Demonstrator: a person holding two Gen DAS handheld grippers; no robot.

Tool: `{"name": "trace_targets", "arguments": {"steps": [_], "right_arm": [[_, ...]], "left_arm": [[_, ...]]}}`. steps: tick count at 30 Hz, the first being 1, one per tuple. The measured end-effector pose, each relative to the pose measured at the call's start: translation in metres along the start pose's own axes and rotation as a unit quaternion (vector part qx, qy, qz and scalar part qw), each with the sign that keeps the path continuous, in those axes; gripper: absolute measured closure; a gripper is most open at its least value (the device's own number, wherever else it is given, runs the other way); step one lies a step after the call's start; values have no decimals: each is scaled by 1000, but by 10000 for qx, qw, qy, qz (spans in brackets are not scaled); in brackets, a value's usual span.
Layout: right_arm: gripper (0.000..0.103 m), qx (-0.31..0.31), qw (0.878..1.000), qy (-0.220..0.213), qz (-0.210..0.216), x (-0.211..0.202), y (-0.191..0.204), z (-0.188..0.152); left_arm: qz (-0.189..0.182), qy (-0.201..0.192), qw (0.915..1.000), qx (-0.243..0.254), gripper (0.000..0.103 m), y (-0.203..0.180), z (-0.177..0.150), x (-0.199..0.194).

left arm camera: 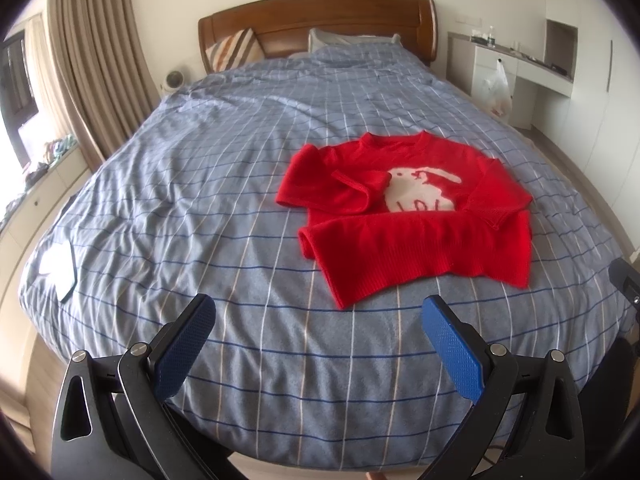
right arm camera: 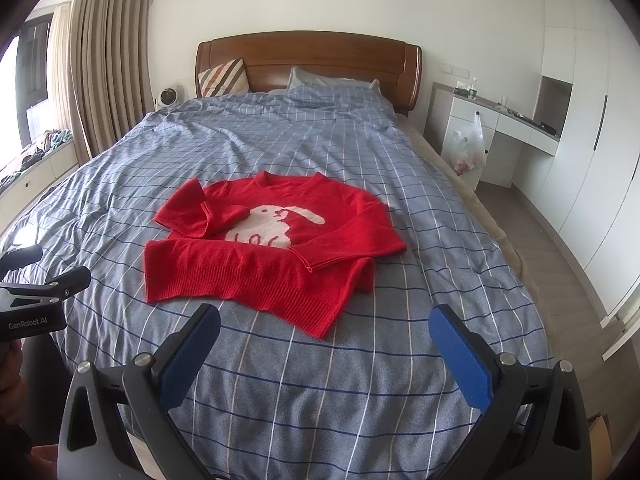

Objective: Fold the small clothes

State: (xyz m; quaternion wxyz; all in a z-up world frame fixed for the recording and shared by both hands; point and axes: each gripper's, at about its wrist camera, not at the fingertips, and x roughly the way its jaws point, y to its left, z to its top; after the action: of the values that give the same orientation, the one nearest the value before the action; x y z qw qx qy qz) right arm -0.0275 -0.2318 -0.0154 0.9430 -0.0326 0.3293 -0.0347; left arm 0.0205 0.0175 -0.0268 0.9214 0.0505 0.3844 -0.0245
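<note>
Both tongs are released and carry nothing. Your L gripper (left arm camera: 318,316) has its blue pads spread wide above the bed's foot edge; your R gripper (right arm camera: 324,326) is the same, jaws wide apart. Neither touches cloth.

The red sweater (right arm camera: 272,240) lies face up on the checked duvet (right arm camera: 280,380), near the foot edge and towards the bed's R side, white rabbit motif showing. Both sleeves are already crossed in over the body: the L sleeve (right arm camera: 192,212) is doubled back by the shoulder, the R sleeve (right arm camera: 352,248) lies slanted across the lower chest. The hem (right arm camera: 280,300) looks rumpled, one corner poking towards you and a fold standing up at the R side.

Judging from this, the sleeve folds are done and the hem-to-collar fold is next. To do it well:
- Flatten the hem first; it's skewed, so a fold now would likely come out crooked.
- Take one hem corner per gripper, pinching knit only, not the duvet under it.
- Lift low and level, both sides together, so the sleeves stay tucked.
- Lay the hem just short of the collar (right arm camera: 290,178) & let go once it rests flat.

Thick knit probably springs back; press the crease.
</note>
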Motion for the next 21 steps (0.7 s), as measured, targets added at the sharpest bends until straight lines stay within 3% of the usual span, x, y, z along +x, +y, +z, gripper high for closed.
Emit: {"name": "trace_targets", "arguments": {"steps": [4, 8, 10, 12, 13, 14, 15, 16, 17, 21], "right_arm": [[0, 69, 9998, 164, 10, 36, -21, -15], [0, 630, 9913, 844, 784, 98, -47, -35], [0, 1021, 9821, 1039, 1194, 130, -57, -38], [2, 1273, 9750, 1173, 1394, 161, -63, -39], [7, 1371, 9712, 1230, 1512, 175, -64, -39], [20, 1491, 9659, 1292, 1676, 190, -65, -39], [30, 1601, 9594, 1407, 1846, 204, -65, -40], [59, 1628, 9567, 1532, 1866, 214, -64, -41], [97, 1596, 9570, 1602, 1815, 216, -65, -41], [99, 1288, 9577, 1538, 2061, 166, -78, -33]], "left_arm": [[-597, 389, 9969, -326, 0, 30, -9, 53], [-1057, 1026, 9870, -647, 2, 43, -18, 123], [-1250, 1235, 9819, -710, 9, 37, -16, 148], [-1446, 1327, 9784, -656, 31, 25, -12, 165], [-1419, 1347, 9790, -569, 36, 17, -9, 171], [-1379, 1307, 9807, -464, 50, 9, -6, 176], [-1408, 1255, 9813, -374, 94, 3, -3, 179], [-1508, 1303, 9792, -366, 97, 0, -2, 183], [-1545, 1366, 9773, -485, 101, 4, -1, 183], [-1871, 1193, 9729, -648, 101, 42, -4, 139]]}}
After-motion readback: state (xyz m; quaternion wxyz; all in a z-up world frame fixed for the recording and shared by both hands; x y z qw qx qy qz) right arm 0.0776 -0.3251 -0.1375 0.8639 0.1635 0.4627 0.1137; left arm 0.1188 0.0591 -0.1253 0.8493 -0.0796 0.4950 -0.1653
